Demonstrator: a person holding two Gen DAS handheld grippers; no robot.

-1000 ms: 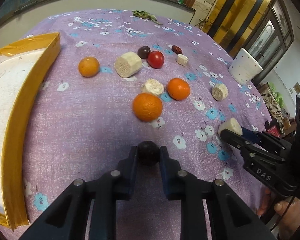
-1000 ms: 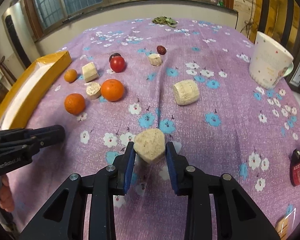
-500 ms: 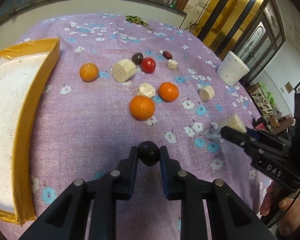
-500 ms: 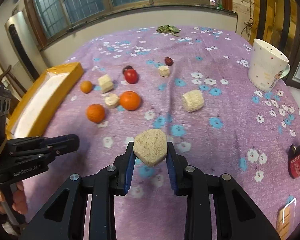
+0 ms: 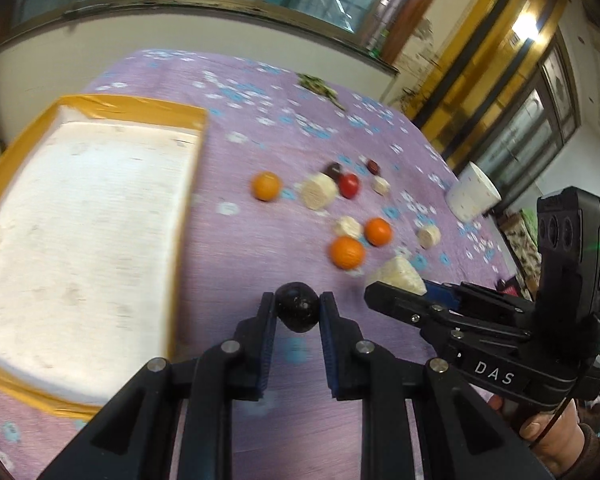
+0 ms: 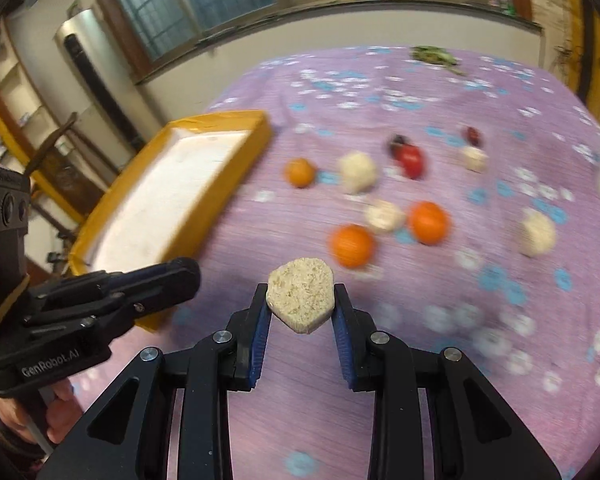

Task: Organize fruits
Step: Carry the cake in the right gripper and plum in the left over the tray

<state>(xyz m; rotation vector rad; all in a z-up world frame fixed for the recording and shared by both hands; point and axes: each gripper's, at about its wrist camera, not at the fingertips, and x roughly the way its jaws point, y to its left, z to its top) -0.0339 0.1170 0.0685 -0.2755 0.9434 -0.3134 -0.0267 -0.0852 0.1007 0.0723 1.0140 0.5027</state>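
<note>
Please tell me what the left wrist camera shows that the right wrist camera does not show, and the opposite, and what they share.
Only the left wrist view shows the dark round fruit clamped in the left gripper, and the whole white cup.

Only the right wrist view shows the cut face of the pale chunk clamped in the right gripper, and a tall silver appliance by the wall.

Both show the yellow tray, the red tomato, three oranges and pale pieces on the purple tablecloth, and the other gripper.

Left hand-held gripper (image 5: 298,312) and right hand-held gripper (image 6: 300,308) both clamped, angled downward.
</note>
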